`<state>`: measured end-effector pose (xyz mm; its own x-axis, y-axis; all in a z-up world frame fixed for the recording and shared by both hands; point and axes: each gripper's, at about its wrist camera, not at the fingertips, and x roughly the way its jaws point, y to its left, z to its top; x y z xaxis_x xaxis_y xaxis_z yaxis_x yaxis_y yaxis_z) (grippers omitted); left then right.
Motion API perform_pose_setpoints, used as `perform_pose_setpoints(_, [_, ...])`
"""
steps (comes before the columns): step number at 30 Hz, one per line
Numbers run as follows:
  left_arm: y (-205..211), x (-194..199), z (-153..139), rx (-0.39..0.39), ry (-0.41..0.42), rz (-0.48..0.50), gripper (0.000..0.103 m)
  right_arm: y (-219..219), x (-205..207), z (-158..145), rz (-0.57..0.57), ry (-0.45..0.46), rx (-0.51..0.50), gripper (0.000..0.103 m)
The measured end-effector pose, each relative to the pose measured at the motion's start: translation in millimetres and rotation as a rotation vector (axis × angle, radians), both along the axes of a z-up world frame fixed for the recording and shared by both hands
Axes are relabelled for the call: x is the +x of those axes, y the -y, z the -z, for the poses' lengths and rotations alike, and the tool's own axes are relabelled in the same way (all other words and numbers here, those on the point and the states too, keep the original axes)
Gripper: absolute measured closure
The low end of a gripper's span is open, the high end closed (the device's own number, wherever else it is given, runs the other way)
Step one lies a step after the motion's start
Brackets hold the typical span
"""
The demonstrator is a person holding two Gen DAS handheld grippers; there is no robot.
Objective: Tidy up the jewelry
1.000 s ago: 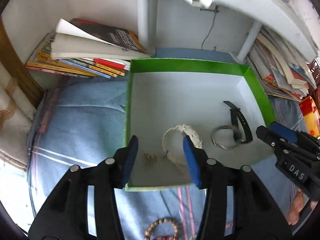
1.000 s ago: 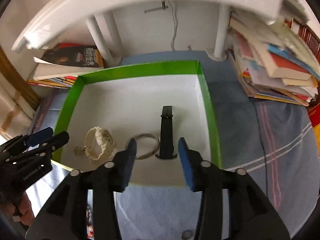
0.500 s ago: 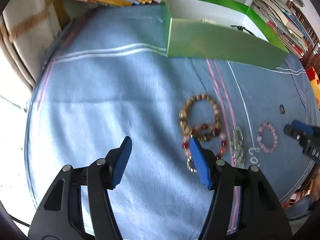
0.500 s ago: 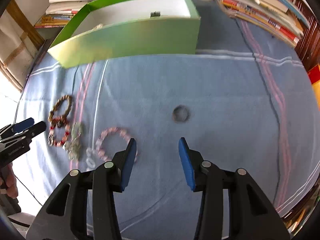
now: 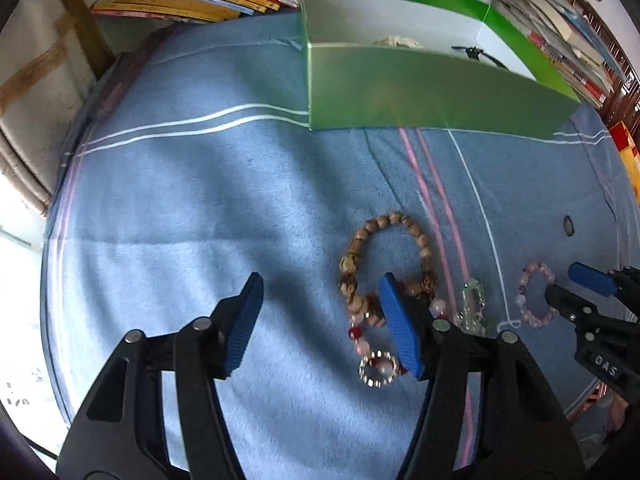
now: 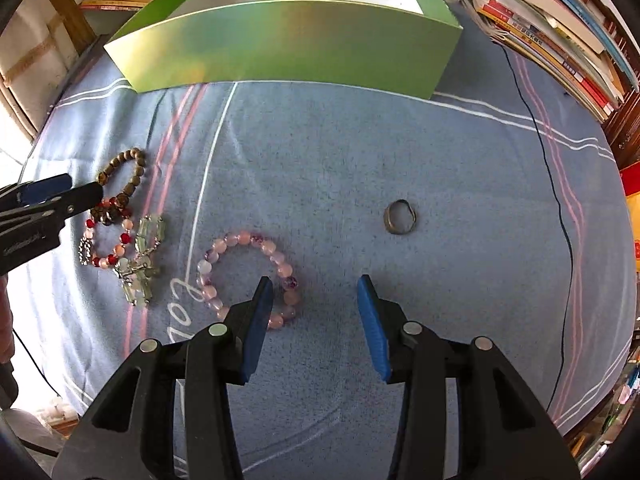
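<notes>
Grippers poised over loose jewelry

Left gripper [image 5: 320, 322] (jaws closing, nothing between) nears wooden bracelet [image 5: 386, 256]; right gripper [image 6: 316, 324], fingers apart, empty, beside pink bracelet [image 6: 248, 276] bound for green box [image 6: 288, 52].

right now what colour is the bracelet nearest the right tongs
Pale pink with a few purple beads; the bracelet shows best in the right wrist view.

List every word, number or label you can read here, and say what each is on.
"DAS" – white letters on the right claw, seen from the left wrist view.
"203" or similar – white stitching on the blue cloth; uncertain.
White print on the left claw – too blurred to read.
Spines of the books – too small to read.
Green box – no text visible.
</notes>
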<state>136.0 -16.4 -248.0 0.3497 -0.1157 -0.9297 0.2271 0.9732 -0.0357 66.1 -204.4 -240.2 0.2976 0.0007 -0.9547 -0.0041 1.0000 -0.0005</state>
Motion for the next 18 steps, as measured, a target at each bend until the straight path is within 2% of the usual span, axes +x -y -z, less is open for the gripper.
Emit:
perform_pose_setpoints(2, [-1.5, 2.5, 2.6, -0.044, -0.014, -0.005, 0.083, -0.2, 0.5, 0.4, 0.003, 0.002, -0.003, 0.061])
perform_pose_setpoints(3, [-2.0, 3.8, 5.6, -0.051, -0.033, -0.005, 0.088, 0.1, -0.4, 0.2, 0.003, 0.006, -0.003, 0.067])
perform_pose_setpoints(4, [-3.0, 3.0, 5.9, -0.051, -0.025, -0.008, 0.092, 0.9, -2.1, 0.0, -0.004, 0.016, 0.004, 0.083])
perform_pose_setpoints(5, [-4.7, 2.0, 7.0, -0.053, -0.024, -0.013, 0.092, 3.2, -6.8, 0.7, -0.01, 0.019, 0.0, 0.094])
perform_pose_setpoints(6, [-6.5, 0.6, 7.2, -0.055, -0.024, -0.019, 0.092, 3.1, -8.1, 1.0, -0.016, 0.021, -0.013, 0.095])
perform_pose_setpoints(10, [-14.3, -7.8, 2.5, -0.033, -0.002, -0.045, 0.092, 2.7, -12.5, -4.3, -0.014, 0.041, -0.014, 0.095])
perform_pose_setpoints(15, [-29.9, -23.7, -26.6, -0.096, 0.071, -0.069, 0.092, 12.7, -17.9, -24.2, 0.026, 0.111, -0.003, 0.095])
perform_pose_setpoints(18, [-31.4, -28.0, -41.6, -0.1, 0.102, -0.07, 0.092, 21.6, -18.2, -38.2, 0.047, 0.146, 0.01, 0.095])
